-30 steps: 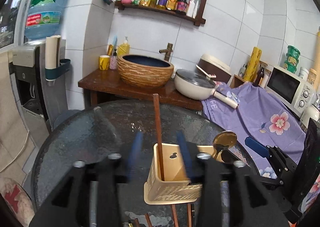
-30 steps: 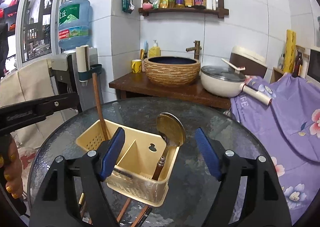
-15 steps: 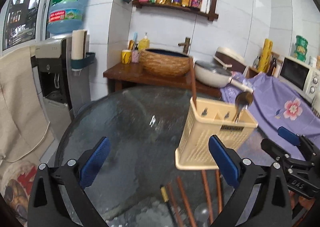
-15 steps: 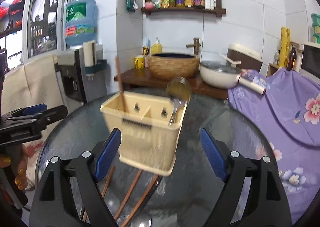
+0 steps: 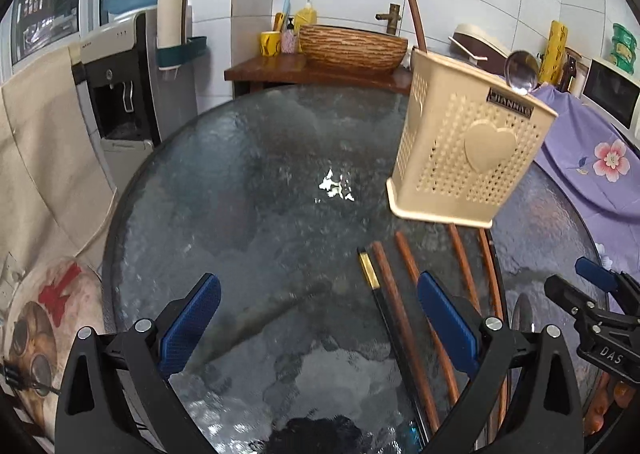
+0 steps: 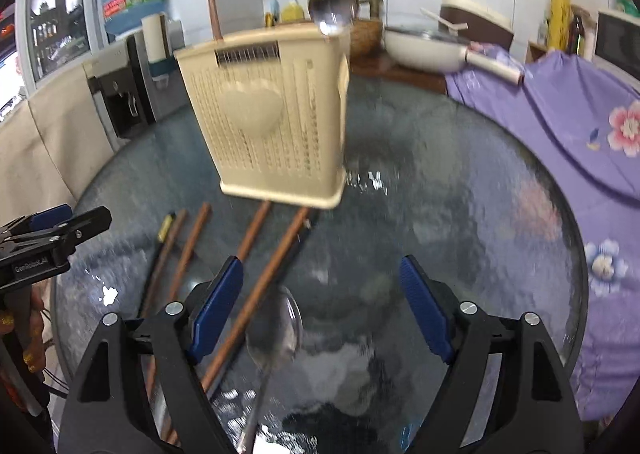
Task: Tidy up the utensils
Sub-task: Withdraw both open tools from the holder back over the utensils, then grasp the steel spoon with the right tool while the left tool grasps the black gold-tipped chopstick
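Note:
A beige perforated utensil holder (image 5: 468,141) (image 6: 272,121) stands on the round glass table (image 5: 248,181). In it are one brown chopstick (image 5: 414,9) and a metal spoon (image 5: 520,71). Several loose chopsticks (image 5: 400,314) (image 6: 188,250) lie in front of the holder, one of them black with a gold band (image 5: 370,274). A second spoon (image 6: 276,330) lies on the glass under my right gripper (image 6: 320,270), whose jaws are wide and closing slightly, with the pads pressing on nothing. My left gripper (image 5: 316,286) hangs open above bare glass, left of the chopsticks.
A purple floral cloth (image 6: 568,105) covers the surface right of the table. Behind stand a wooden counter (image 5: 280,67) with a woven basin (image 5: 352,49) and a white pan (image 6: 424,49). A water dispenser (image 5: 120,85) is at the left. A person's hand (image 6: 28,342) holds the left gripper.
Both grippers have dropped toward the table and tipped downward. The left jaws have spread wide, away from the chopstick standing in the holder. The loose chopsticks and spoon have come into view.

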